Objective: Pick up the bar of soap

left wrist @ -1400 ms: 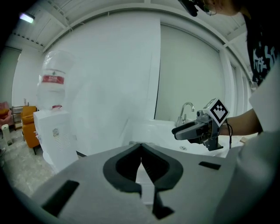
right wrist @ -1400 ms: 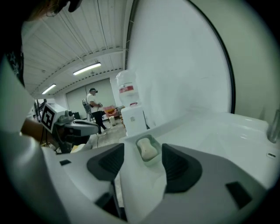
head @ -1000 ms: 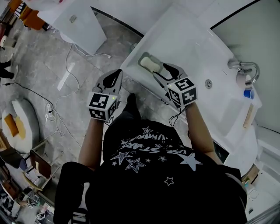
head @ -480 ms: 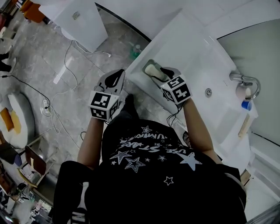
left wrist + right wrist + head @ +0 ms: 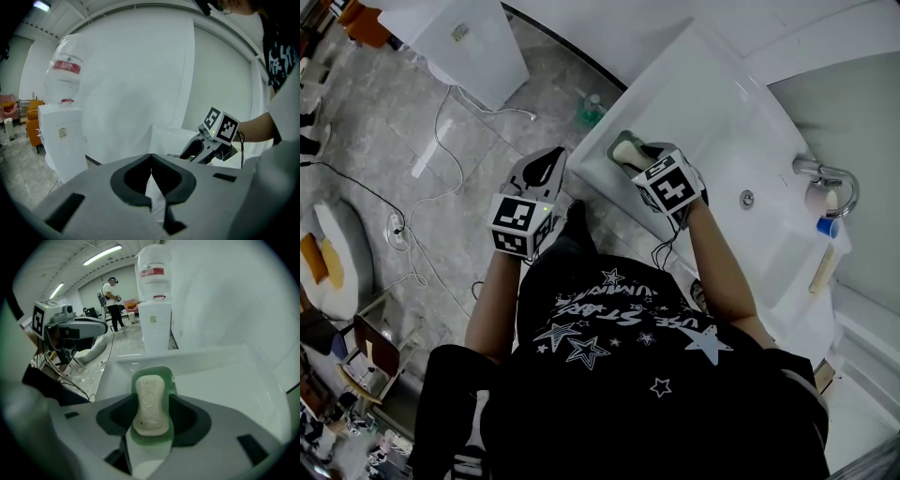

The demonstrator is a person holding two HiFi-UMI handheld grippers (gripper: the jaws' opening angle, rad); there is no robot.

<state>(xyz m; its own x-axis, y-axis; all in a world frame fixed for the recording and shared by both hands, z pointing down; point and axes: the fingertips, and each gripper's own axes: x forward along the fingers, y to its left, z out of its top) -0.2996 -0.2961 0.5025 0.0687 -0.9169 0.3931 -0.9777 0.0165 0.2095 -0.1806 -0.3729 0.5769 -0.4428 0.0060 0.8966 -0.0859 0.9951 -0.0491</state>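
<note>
The white washbasin (image 5: 712,94) lies under and ahead of the right gripper (image 5: 636,157). A white water dispenser (image 5: 154,324) with a bottle on top stands on the grey floor beyond the basin's far end, ahead of both grippers.

The left gripper (image 5: 549,163) hangs over the floor just off the basin's edge, to the left of the right one. Its jaws meet at the tips with nothing between them. The right gripper hangs low over the basin's corner with its jaws apart, one dark pad on either side of a green soap dish (image 5: 153,439).

The chrome tap (image 5: 827,172) stands well off to the right gripper's right.

The bar of soap (image 5: 151,404), pale and oblong, lies flat in the dish. It is directly between the right gripper's jaws, its long side running away along them. I cannot tell whether the pads (image 5: 187,418) touch the dish's rim or the soap.

A small green bottle (image 5: 592,112) stands on the floor just ahead of the left gripper's tips, beside the basin's edge.
</note>
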